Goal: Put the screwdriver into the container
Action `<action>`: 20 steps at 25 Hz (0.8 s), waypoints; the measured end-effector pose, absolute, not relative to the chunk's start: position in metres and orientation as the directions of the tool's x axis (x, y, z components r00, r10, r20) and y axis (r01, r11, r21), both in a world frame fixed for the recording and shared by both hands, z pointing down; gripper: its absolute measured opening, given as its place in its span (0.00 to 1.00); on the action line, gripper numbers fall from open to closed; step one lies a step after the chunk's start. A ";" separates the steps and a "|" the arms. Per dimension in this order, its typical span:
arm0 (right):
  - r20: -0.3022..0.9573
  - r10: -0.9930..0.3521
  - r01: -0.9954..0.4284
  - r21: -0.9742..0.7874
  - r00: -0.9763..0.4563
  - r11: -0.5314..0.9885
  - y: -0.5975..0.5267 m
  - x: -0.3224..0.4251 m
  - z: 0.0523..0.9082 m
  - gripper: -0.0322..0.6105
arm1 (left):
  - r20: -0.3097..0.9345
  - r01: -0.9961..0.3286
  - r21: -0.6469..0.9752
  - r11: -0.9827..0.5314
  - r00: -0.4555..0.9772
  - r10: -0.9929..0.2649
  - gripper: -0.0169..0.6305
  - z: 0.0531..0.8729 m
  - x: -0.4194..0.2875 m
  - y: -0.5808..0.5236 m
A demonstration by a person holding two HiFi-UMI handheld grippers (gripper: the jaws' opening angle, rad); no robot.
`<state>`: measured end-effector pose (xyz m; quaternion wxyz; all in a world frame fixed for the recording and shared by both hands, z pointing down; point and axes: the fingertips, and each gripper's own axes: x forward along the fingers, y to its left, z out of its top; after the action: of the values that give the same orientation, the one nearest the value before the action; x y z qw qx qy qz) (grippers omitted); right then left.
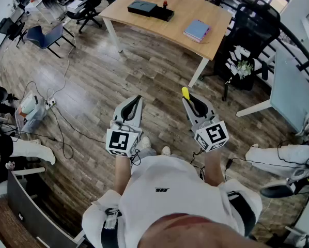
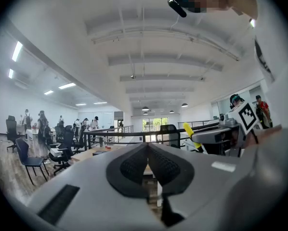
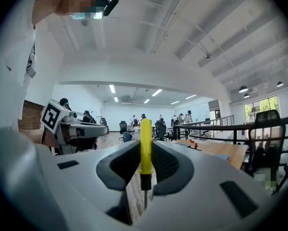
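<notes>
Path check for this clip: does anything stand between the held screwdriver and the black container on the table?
Nothing visible: only open floor lies between the screwdriver in the right gripper and the black container.

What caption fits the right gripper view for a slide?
Right gripper clamped on the yellow-handled screwdriver, handle protruding past the jaws, wooden table ahead.

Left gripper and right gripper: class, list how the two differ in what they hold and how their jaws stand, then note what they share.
The right gripper clamps a yellow-handled screwdriver; the left gripper holds nothing. The right gripper's jaws stand apart on the handle, while the left gripper's black pads meet at the tips. Shared: both have grey bodies and black pads.
</notes>
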<state>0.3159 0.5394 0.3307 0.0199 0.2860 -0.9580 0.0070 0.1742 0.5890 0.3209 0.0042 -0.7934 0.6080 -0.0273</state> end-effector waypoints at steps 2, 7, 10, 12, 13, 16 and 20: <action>0.049 -0.549 -0.549 0.009 -0.834 0.836 0.543 0.322 0.331 0.15 | 0.045 -0.965 -0.043 -0.259 0.257 -0.965 0.04 0.321 0.183 0.594; 0.047 -0.545 -0.545 0.015 -0.837 0.838 0.548 0.333 0.338 0.15 | 0.052 -0.965 -0.047 -0.258 0.256 -0.965 0.04 0.326 0.198 0.597; 0.055 -0.539 -0.539 0.012 -0.841 0.842 0.544 0.330 0.341 0.15 | 0.052 -0.963 -0.052 -0.263 0.260 -0.964 0.04 0.328 0.201 0.592; 0.057 -0.533 -0.533 0.018 -0.844 0.846 0.541 0.325 0.341 0.15 | 0.050 -0.964 -0.053 -0.260 0.258 -0.965 0.04 0.328 0.199 0.587; 0.056 -0.531 -0.530 0.020 -0.846 0.848 0.539 0.322 0.341 0.15 | 0.050 -0.965 -0.053 -0.256 0.253 -0.966 0.04 0.329 0.196 0.585; 0.056 -0.529 -0.528 0.025 -0.847 0.849 0.528 0.312 0.343 0.15 | 0.045 -0.967 -0.052 -0.251 0.249 -0.968 0.04 0.330 0.186 0.574; 0.062 -0.531 -0.530 0.032 -0.845 0.847 0.503 0.293 0.346 0.15 | 0.032 -0.966 -0.046 -0.254 0.252 -0.967 0.04 0.334 0.169 0.550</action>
<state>0.2925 0.5035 0.3461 0.0343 0.2764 -0.9604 -0.0069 0.1690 0.5499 0.3338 0.0085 -0.7912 0.6109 -0.0266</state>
